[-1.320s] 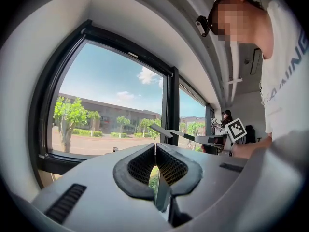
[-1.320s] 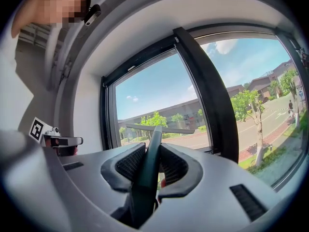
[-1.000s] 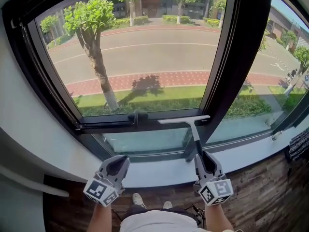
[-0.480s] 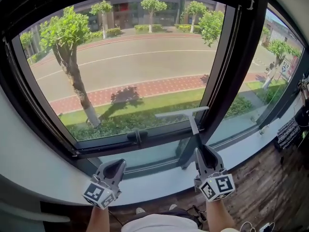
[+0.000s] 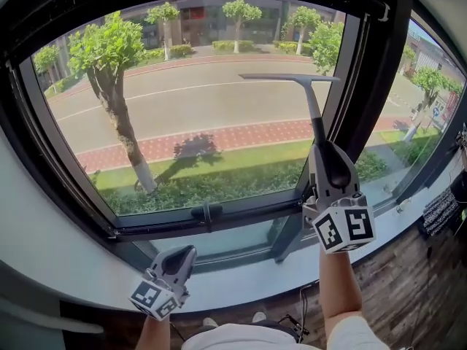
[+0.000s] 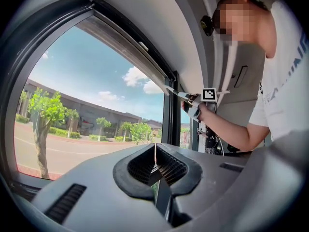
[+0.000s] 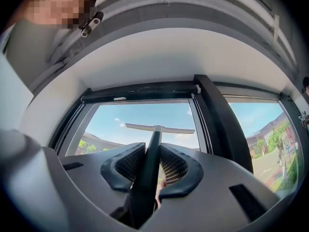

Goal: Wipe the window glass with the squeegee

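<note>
The squeegee (image 5: 305, 86) has a pale blade and a dark handle. It is held up near the top right corner of the big window glass (image 5: 197, 115); contact with the pane cannot be told. My right gripper (image 5: 322, 152) is raised and shut on the handle, which runs between its jaws in the right gripper view, blade (image 7: 159, 128) ahead against the sky. My left gripper (image 5: 177, 258) hangs low by the sill, shut with nothing in it. In the left gripper view its jaws (image 6: 154, 159) meet, and the right gripper (image 6: 195, 105) shows beyond.
A thick black mullion (image 5: 376, 79) stands just right of the squeegee, with a second pane (image 5: 427, 100) beyond it. A black window handle (image 5: 208, 214) sits on the lower frame. The white sill (image 5: 241, 275) runs below, over a wooden floor (image 5: 416, 290).
My right gripper has lifted the squeegee from the lower frame up to the top right of the pane. The left gripper stays low by the sill.
</note>
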`<state>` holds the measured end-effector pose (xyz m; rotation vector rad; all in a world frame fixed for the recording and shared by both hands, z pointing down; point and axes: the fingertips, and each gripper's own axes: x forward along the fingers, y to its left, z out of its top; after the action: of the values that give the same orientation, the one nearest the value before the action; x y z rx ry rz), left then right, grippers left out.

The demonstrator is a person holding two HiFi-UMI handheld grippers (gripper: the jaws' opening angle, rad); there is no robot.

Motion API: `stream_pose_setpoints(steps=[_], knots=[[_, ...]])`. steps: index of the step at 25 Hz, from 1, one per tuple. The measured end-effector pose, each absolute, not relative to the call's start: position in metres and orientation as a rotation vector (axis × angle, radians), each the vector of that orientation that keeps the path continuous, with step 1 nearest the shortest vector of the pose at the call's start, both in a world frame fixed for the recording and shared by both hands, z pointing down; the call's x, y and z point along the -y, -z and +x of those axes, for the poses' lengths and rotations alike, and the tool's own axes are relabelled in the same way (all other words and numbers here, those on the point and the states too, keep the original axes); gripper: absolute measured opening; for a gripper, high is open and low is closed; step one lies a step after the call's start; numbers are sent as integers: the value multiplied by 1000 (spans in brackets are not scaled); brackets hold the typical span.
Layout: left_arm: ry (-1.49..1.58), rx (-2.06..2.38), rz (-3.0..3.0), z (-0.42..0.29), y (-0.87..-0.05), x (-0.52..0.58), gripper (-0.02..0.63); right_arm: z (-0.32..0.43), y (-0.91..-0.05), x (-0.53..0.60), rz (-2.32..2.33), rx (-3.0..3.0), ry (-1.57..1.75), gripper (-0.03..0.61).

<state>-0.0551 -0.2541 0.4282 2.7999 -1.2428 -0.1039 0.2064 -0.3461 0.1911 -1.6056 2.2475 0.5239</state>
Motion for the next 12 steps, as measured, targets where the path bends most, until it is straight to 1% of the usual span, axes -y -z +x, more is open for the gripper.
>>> stream_pose_setpoints(steps=[6, 12], knots=[[97, 1254, 2770, -50, -435, 257, 23, 216, -119, 378, -1624, -2176, -647, 99], [104, 1247, 2766, -46, -437, 263, 23, 219, -81, 403, -1633, -2146, -684, 98]])
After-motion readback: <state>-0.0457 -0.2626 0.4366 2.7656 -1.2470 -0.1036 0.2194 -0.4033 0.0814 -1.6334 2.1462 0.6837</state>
